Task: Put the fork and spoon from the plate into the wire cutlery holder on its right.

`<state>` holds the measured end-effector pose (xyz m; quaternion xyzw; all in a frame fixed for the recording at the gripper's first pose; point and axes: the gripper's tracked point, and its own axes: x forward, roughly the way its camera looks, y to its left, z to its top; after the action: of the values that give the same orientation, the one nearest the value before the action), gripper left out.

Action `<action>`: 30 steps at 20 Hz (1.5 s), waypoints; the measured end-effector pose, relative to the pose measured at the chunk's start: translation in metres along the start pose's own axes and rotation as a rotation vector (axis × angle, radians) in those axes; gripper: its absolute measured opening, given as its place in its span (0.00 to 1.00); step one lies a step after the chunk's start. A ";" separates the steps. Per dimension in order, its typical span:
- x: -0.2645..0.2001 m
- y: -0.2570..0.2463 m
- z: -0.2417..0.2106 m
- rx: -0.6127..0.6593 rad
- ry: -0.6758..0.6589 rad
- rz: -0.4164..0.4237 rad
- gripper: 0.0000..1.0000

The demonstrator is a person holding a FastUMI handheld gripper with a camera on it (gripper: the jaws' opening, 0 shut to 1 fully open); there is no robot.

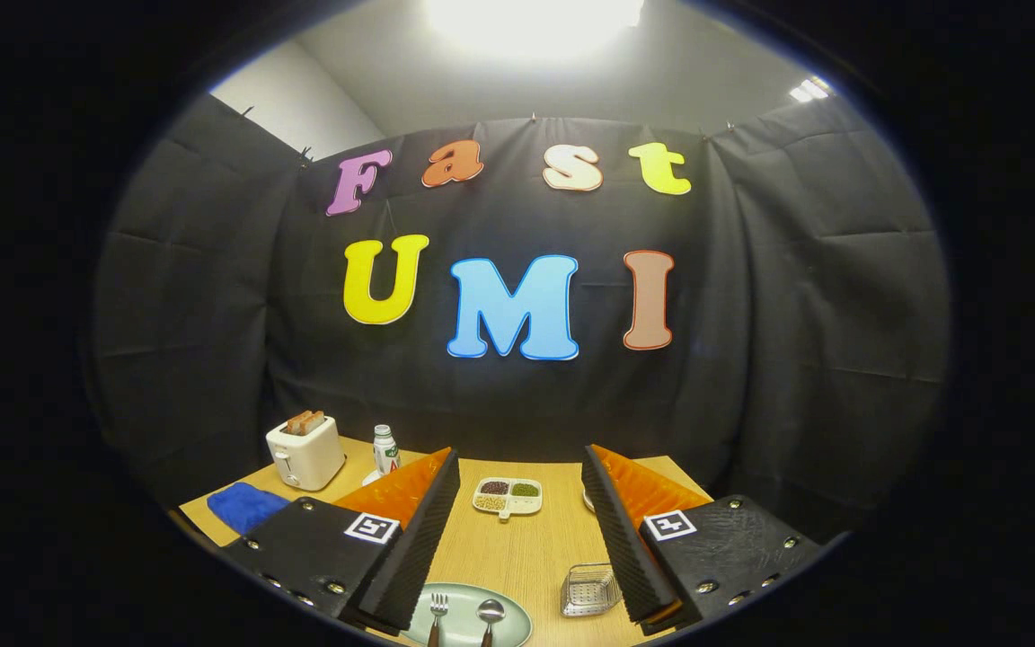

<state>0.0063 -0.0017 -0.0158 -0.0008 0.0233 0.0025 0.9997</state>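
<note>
We hold the gripper (519,530) above the wooden table (517,553), fingers spread wide with nothing between them. Below, near our left finger, lies the plate (508,615) — the fork (437,614) and the spoon (490,616) rest on it side by side, heads pointing away from us. Just to the plate's right sits the wire cutlery holder (589,590), close by our right finger. Beyond the fingers: a divided dish of grains (507,496), a toaster (305,451), a small bottle (384,449), a blue cloth (246,505).

No legible text; the bottle (384,448) label is too small, and the claw (520,548) fingers, spread apart, carry square markers.
</note>
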 end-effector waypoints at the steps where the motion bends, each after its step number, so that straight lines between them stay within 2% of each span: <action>1: 0.000 0.000 -0.004 -0.001 0.010 -0.001 0.84; 4: 0.003 0.003 -0.019 -0.024 0.058 0.004 0.84; 13: 0.001 0.025 -0.094 -0.082 0.287 0.108 0.84; 25: -0.026 0.041 -0.229 -0.169 0.692 0.203 0.85; 30: -0.036 0.042 -0.268 -0.180 0.832 0.224 0.85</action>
<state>-0.0419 0.0392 -0.2820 -0.0864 0.4235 0.1124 0.8947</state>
